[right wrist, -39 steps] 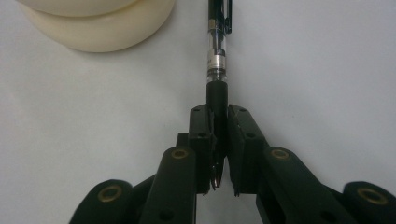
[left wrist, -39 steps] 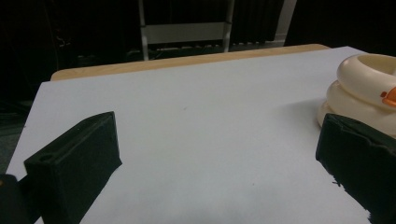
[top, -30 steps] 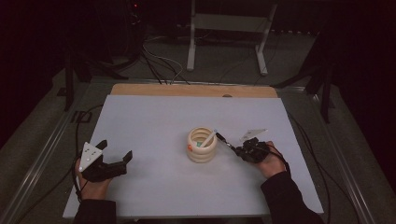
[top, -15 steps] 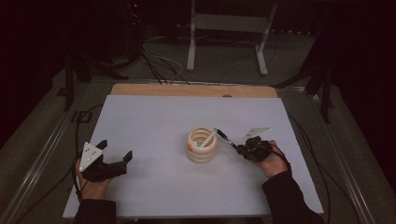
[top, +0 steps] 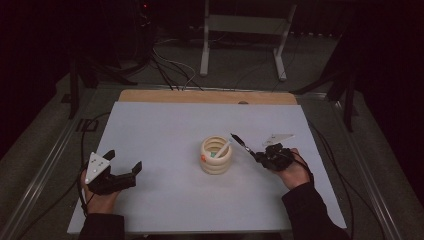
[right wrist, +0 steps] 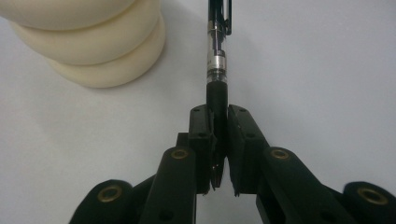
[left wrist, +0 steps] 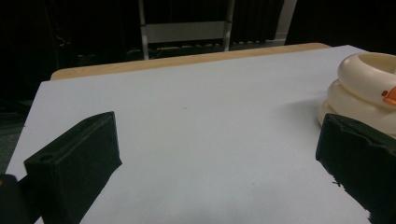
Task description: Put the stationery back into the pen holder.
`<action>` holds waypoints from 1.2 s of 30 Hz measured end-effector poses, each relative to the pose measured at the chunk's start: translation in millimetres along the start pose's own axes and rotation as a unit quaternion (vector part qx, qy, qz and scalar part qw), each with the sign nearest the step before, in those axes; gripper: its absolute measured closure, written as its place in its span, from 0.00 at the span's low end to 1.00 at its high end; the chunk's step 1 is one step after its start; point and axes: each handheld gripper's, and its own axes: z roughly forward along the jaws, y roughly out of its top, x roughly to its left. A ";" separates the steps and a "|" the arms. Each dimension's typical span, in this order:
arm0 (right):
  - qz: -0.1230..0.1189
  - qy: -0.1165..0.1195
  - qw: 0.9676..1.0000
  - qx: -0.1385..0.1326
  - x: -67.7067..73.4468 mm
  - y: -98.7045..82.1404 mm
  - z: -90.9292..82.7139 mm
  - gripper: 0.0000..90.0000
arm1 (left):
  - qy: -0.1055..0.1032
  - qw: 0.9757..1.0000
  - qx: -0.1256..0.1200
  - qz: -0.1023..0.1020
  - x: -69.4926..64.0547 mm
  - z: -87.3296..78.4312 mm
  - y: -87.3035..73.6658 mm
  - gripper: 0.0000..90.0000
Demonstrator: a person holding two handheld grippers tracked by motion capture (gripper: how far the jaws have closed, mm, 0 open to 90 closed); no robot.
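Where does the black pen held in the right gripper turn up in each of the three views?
High view: the pen lies right of centre, slanting up-left from the right gripper.
Left gripper view: not in it.
Right gripper view: the pen runs up the middle, clamped between the jaws.
Shared landmark: the cream ring holder.

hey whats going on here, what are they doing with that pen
A person sits at a white table with a gripper in each hand. The right gripper is shut on a black pen, held just right of a cream ringed holder that already has a white pen in it. The left gripper rests open, off to the left.
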 end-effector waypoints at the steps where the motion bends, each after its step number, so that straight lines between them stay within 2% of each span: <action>1: 0.001 0.000 1.000 0.000 -0.3 0.3 -0.6 0.90 | 0.000 1.000 0.000 0.000 -0.1 0.0 0.0 0.00; 19: 0.002 -0.005 1.000 -0.016 -7.4 13.0 -15.8 0.90 | -0.001 1.000 0.002 0.002 -0.3 1.0 0.0 0.00; 36: -0.017 -0.003 1.000 -0.026 -9.9 35.1 -32.6 0.90 | -0.001 1.000 0.003 0.003 -0.4 1.1 0.0 0.00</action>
